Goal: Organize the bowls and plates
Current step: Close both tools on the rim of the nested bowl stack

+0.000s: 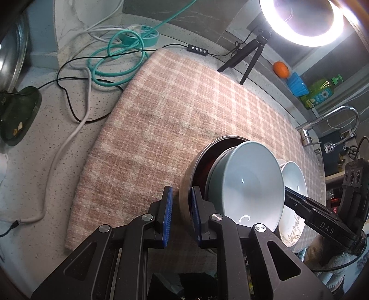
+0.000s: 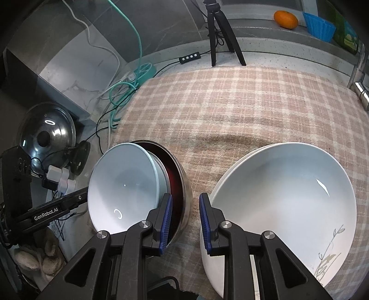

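A steel bowl [image 1: 184, 182] [image 2: 187, 184] with a dark red inside stands on the pink checked cloth [image 1: 173, 103] [image 2: 230, 103]. A pale blue bowl [image 1: 249, 180] [image 2: 124, 184] leans tilted inside it. My left gripper [image 1: 181, 191] straddles the steel bowl's wall on one side, one pad inside and one outside, and grips it. My right gripper [image 2: 185, 196] holds the opposite wall the same way; one of its fingers [image 1: 297, 200] runs behind the blue bowl. A white bowl [image 2: 288, 196] [image 1: 295, 177] with a leaf pattern rests on another white dish just right of the right gripper.
A ring light [image 1: 302, 20] on a black tripod [image 2: 221, 34] stands at the cloth's far edge. Teal and white cables [image 1: 115, 60] lie at the far left. A glass lid [image 2: 48, 136] leans at left. An orange [image 2: 286, 19], a blue cup [image 2: 319, 25] and a faucet [image 1: 334, 120] are at right.
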`<action>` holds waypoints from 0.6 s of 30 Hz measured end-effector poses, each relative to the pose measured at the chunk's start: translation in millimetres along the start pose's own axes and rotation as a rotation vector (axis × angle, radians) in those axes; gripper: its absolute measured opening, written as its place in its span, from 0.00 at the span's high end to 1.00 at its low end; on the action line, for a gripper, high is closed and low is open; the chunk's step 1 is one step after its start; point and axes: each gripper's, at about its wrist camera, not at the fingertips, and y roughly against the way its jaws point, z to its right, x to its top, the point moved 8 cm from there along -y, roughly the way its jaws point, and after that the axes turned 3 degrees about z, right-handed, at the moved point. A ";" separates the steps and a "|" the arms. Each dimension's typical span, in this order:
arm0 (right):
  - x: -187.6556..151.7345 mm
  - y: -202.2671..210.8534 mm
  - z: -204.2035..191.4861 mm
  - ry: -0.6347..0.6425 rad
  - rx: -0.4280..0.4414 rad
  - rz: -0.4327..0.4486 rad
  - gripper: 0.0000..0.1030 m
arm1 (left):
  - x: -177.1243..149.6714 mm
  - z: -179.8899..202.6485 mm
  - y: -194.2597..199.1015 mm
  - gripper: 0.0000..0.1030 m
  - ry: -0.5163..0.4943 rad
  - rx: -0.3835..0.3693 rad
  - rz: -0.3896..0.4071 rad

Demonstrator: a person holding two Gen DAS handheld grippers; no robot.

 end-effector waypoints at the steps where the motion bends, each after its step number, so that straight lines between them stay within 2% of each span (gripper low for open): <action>1: 0.0 0.0 0.0 0.000 0.000 0.000 0.80 | -0.2 -0.2 -0.5 0.86 0.002 -0.002 -0.002; 8: 6.7 -2.2 -3.1 0.063 -0.022 0.003 0.82 | -3.1 0.8 -3.7 0.87 0.007 -0.009 -0.010; 11: 10.1 -3.8 -3.6 0.090 -0.038 -0.003 0.87 | -3.8 1.0 -3.8 0.88 0.009 -0.009 -0.013; 18: 3.3 -12.7 -6.5 0.162 -0.066 -0.048 0.90 | -6.4 2.1 -6.3 0.90 0.013 -0.015 -0.022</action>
